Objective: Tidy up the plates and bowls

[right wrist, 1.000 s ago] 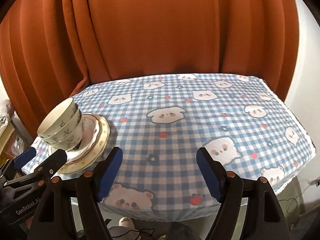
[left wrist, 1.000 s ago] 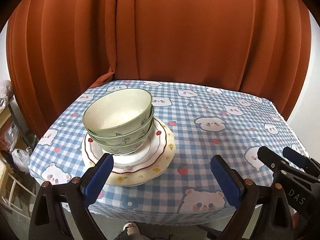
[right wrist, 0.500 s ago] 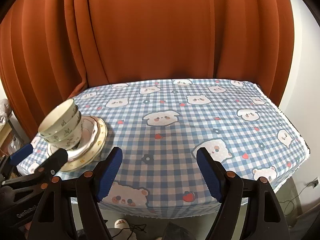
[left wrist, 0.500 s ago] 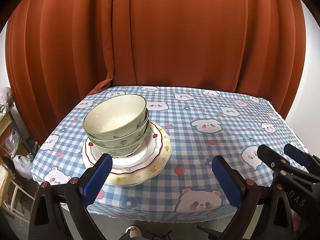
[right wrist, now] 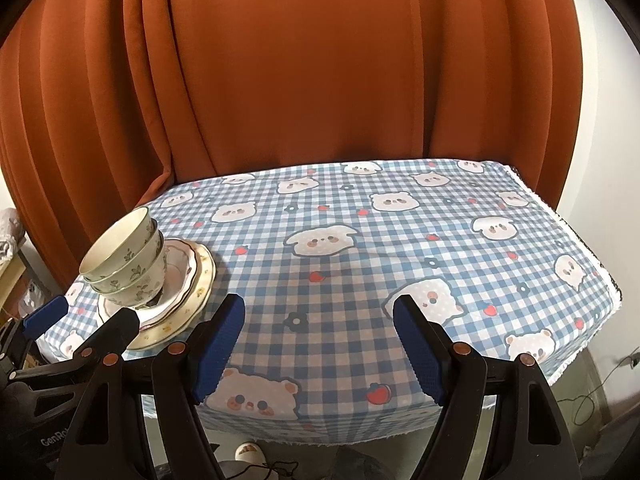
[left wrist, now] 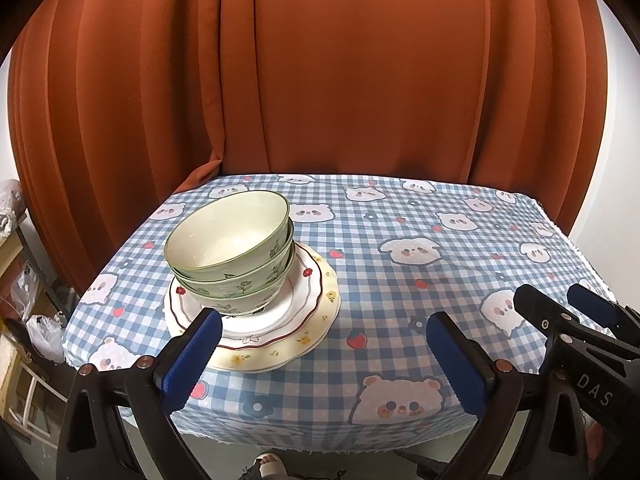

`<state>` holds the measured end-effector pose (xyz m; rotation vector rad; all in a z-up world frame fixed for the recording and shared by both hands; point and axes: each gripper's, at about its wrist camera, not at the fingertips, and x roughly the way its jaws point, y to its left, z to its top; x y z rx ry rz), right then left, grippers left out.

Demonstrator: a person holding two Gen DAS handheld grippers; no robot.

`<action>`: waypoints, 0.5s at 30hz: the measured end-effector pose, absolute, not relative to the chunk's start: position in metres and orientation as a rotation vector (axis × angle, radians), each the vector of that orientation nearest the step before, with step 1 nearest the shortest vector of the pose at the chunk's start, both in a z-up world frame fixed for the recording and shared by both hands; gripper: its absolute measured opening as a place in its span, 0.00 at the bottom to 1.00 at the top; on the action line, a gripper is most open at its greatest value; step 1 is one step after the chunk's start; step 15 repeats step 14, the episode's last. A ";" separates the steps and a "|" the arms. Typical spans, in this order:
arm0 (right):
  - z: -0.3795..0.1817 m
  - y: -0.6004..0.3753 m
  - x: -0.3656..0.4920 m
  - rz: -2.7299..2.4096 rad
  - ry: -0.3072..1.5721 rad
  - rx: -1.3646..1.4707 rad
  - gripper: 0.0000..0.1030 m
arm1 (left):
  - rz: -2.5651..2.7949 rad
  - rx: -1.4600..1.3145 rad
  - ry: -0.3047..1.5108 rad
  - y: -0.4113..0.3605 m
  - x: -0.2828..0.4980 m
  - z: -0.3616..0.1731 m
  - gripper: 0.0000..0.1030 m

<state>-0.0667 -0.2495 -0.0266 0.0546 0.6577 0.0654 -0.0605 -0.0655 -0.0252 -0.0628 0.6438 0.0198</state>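
Both grippers stand with jaws wide apart and nothing between the blue pads: the left gripper (left wrist: 320, 354) hovers at the near edge of the table, its left pad overlapping the rim of the plates in that view, and the right gripper (right wrist: 318, 350) hovers beside it over bare cloth. Three green-rimmed bowls (left wrist: 230, 248) with a leaf pattern sit nested one inside another, upright though the uppermost leans slightly, and the stack rests on the plates (left wrist: 308, 300). Of these, a white plate with a scalloped red-lined rim lies on a wider cream plate with small flowers; a further plate may lie between them, but the edges are too close together to tell. Bowls and plates form one pile on the left part of the table (left wrist: 420, 248), near its front left corner; in the right wrist view the same pile (right wrist: 152, 276) shows at the far left, just beyond the tips of the left gripper (right wrist: 80, 318). Blue-and-white checked cloth with bear faces, flowers and strawberries covers the table. An orange curtain (left wrist: 340, 80) hangs in folds directly behind it. At the lower edge of the left wrist view, a sandalled foot (left wrist: 270, 465) shows below the table's front edge.
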 end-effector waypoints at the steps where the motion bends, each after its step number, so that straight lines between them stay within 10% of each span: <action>1: -0.027 -0.249 -0.067 0.067 0.657 0.053 0.77 | 0.020 -0.064 0.643 -0.066 -0.060 -0.025 1.00; 15: -0.027 -0.252 -0.068 0.063 0.662 0.052 0.77 | 0.014 -0.060 0.654 -0.069 -0.057 -0.025 1.00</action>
